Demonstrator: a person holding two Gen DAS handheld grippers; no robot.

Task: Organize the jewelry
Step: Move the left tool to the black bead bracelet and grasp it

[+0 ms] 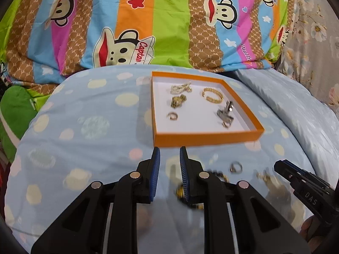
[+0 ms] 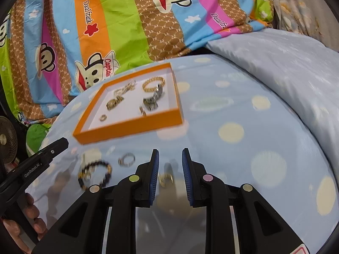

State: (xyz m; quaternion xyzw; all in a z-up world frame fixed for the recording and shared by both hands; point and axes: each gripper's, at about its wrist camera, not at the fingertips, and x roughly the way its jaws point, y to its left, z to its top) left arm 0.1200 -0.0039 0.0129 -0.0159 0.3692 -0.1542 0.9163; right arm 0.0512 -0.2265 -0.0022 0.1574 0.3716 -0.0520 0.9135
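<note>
An orange tray point(image 1: 206, 137) point(image 2: 127, 127) with a white floor lies on the blue dotted bedcover and holds several jewelry pieces, among them a gold chain bracelet point(image 1: 212, 95) point(image 2: 153, 84) and a small ring point(image 1: 172, 116) point(image 2: 103, 117). Loose on the cover near the tray are a dark beaded bracelet point(image 2: 95, 174) point(image 1: 218, 174), a silver ring point(image 2: 126, 159) point(image 1: 235, 166) and a small gold piece point(image 2: 166, 178) point(image 1: 263, 176). My left gripper point(image 1: 169, 151) is open and empty, just short of the tray. My right gripper point(image 2: 169, 151) is open, with the gold piece lying between its fingers.
A striped cartoon-monkey quilt point(image 1: 148, 21) point(image 2: 106, 31) is bunched behind the tray. A pale blue pillow point(image 2: 275, 63) lies to the right. A small fan point(image 2: 7, 144) and a green plush point(image 1: 14, 114) sit off the bed's left edge.
</note>
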